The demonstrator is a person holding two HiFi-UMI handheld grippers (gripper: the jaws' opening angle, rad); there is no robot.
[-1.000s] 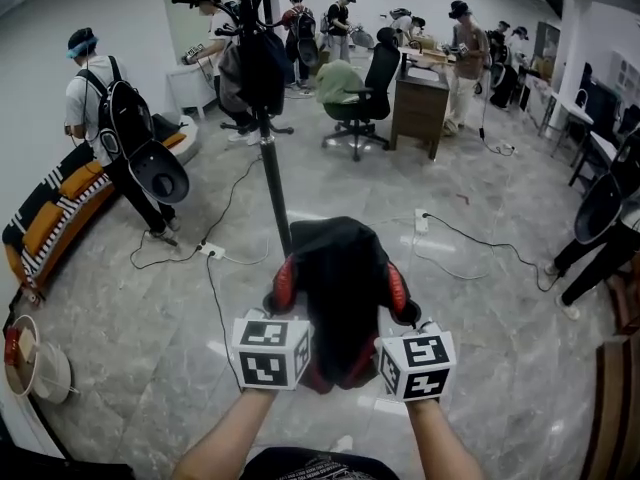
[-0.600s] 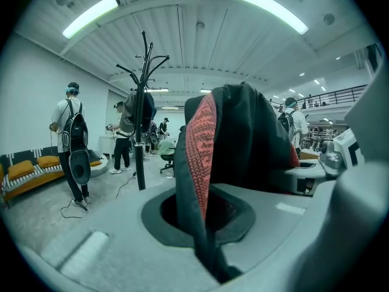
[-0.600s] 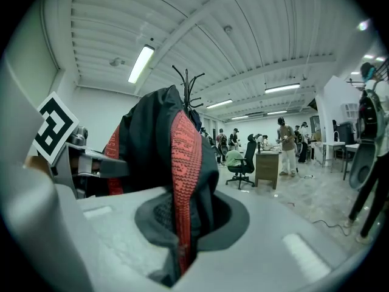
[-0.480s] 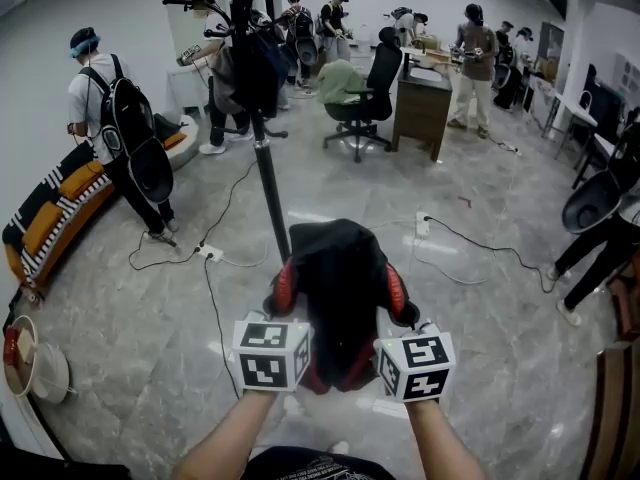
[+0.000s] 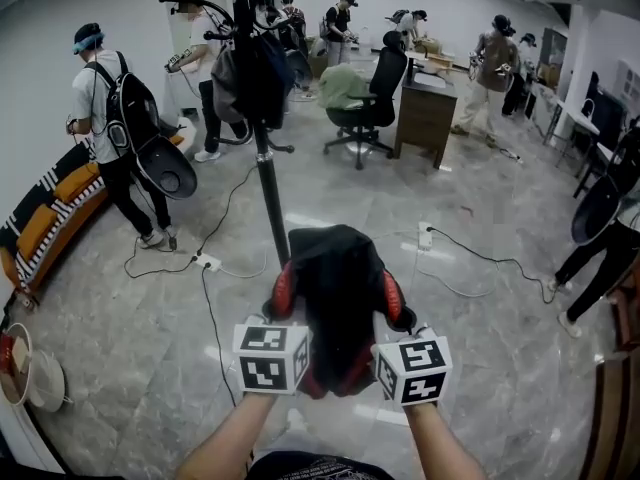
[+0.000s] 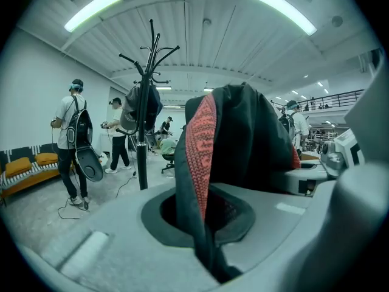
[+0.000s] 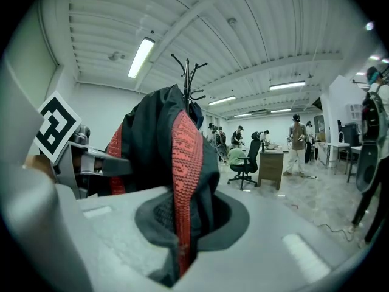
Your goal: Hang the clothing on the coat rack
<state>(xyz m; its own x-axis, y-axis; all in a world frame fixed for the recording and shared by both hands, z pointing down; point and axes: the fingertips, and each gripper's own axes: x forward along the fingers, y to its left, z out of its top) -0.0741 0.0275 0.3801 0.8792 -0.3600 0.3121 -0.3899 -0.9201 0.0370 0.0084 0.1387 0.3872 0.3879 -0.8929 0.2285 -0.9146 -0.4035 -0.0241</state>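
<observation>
A wide marble floor (image 5: 480, 368) spreads across a busy hall, where several people work in the background around a desk (image 5: 425, 113) and an office chair (image 5: 372, 98). The tall black coat rack (image 5: 262, 148) stands ahead of the person and a little to the left, its pole rising out of the top of the head view. A dark item (image 5: 250, 73) already hangs from its upper arms.

The clothing (image 5: 335, 288), a black garment with red knitted trim, is held up in front of the person, well short of the rack and clear of the floor. It is slung between the two tools, its width running left to right and its bulk bunched above the jaws.

The left gripper (image 5: 285, 313) is pressed together on the red-edged fabric at one side. The right gripper (image 5: 398, 313) pinches the matching edge on the other side. Each gripper view shows cloth wedged in the closed seam of its jaws.

The rack's hooks (image 6: 150, 53) sit forward of the garment and well above it. The left gripper appears nearer the pole, so the coming move likely calls for a lift forward and slightly leftward to reach a free hook.
</observation>
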